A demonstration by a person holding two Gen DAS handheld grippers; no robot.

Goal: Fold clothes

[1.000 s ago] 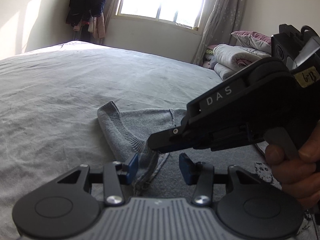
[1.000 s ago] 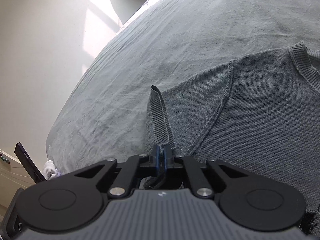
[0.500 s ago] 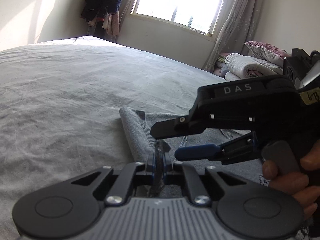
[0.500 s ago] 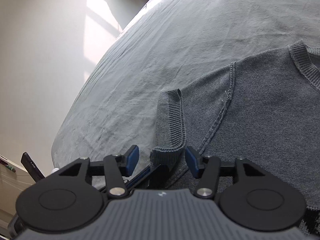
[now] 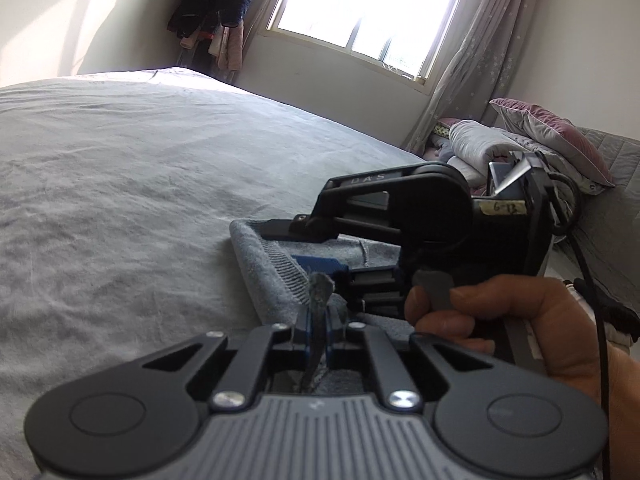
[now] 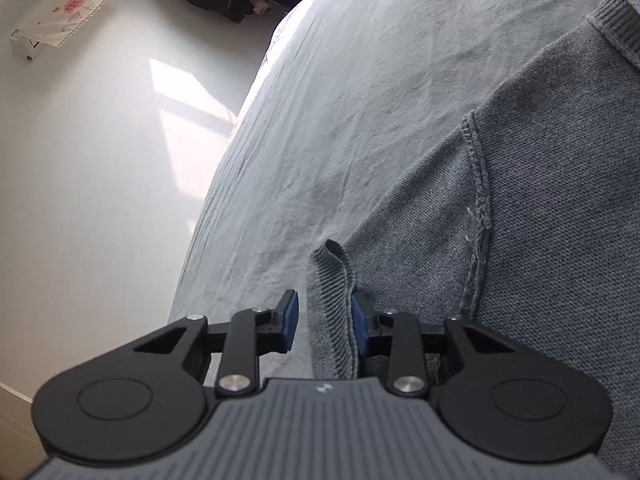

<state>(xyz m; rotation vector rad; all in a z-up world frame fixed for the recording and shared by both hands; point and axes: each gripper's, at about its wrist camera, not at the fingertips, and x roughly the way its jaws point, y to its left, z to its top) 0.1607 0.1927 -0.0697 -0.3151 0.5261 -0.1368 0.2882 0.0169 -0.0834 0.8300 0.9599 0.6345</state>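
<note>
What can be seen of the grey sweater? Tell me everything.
The grey sweater is a fine knit with ribbed edges and a raised stitched seam, lying mostly flat on the bed sheet. One ribbed edge is lifted and pinched upright in the shut left gripper. The open right gripper straddles a folded ribbed edge, one pad against the cloth, the other apart from it. Its far part runs out of view.

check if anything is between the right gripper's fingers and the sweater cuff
Nothing visible is. The right gripper is open, its fingers straddling the ribbed cuff of the gray sweater on the bed. The left gripper is shut on a pinch of the same sweater.
</note>
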